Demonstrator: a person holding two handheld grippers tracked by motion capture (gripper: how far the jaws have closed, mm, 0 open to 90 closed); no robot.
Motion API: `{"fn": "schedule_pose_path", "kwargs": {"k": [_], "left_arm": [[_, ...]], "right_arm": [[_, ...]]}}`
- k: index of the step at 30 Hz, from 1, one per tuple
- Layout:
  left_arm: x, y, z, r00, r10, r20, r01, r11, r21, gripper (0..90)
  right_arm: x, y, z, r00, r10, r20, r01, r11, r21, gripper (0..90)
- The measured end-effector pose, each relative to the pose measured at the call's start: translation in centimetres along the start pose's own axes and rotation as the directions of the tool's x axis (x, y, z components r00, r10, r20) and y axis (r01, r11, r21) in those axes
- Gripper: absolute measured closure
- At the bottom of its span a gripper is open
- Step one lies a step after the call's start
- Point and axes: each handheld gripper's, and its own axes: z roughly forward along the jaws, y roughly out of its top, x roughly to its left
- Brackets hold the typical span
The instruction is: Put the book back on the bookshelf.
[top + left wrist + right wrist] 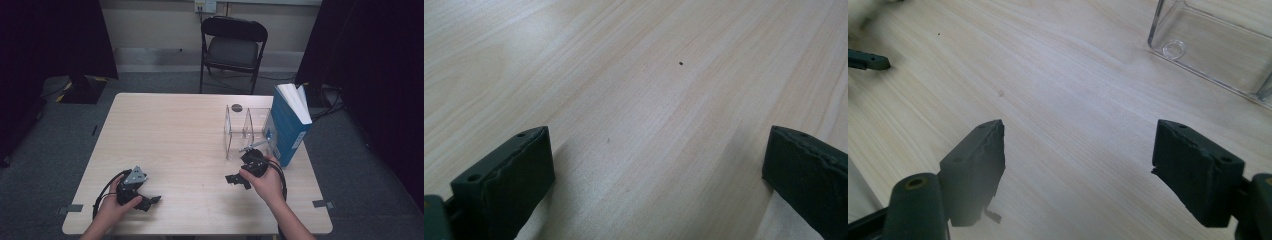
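Observation:
On the pale wooden table (pixel 170 135) a person holds a black gripper in each hand near the front edge. At the front left, my left gripper (pixel 151 202) rests low on the wood and points right. Its jaws (pixel 656 134) stand wide apart over bare tabletop. My right gripper (pixel 234 180) is at the front right and points left, just in front of a clear acrylic rack (pixel 247 131). This gripper (pixel 1080 125) is open with only wood between its jaws. A blue book (pixel 290 125) stands upright at the rack's right end.
A corner of the clear rack (pixel 1208 45) lies ahead and to the right in the right gripper view, and a tip of the other gripper (pixel 868 61) shows at far left. A black folding chair (pixel 232 47) stands behind the table. Dark curtains flank both sides.

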Motion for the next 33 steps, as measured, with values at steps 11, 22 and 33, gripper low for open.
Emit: {"fn": "schedule_pose_path", "kwargs": {"k": [11,22,33], "left_arm": [[0.0,0.0,0.0,1.0,0.0,0.001,0.0,1.0,0.0,0.0],[0.0,0.0,0.0,1.0,0.001,0.0,-0.001,1.0,0.0,0.0],[0.0,0.0,0.0,1.0,0.001,0.0,-0.001,1.0,0.001,0.0]], "right_arm": [[0.5,-0.4,1.6,0.9999,-0.008,-0.01,0.008,1.0,0.009,20.8],[1.0,-1.1,3.3,0.9996,-0.018,-0.021,0.019,0.999,0.029,20.7],[1.3,-1.8,4.6,0.9984,-0.056,-0.003,0.056,0.997,0.045,20.8]]}}
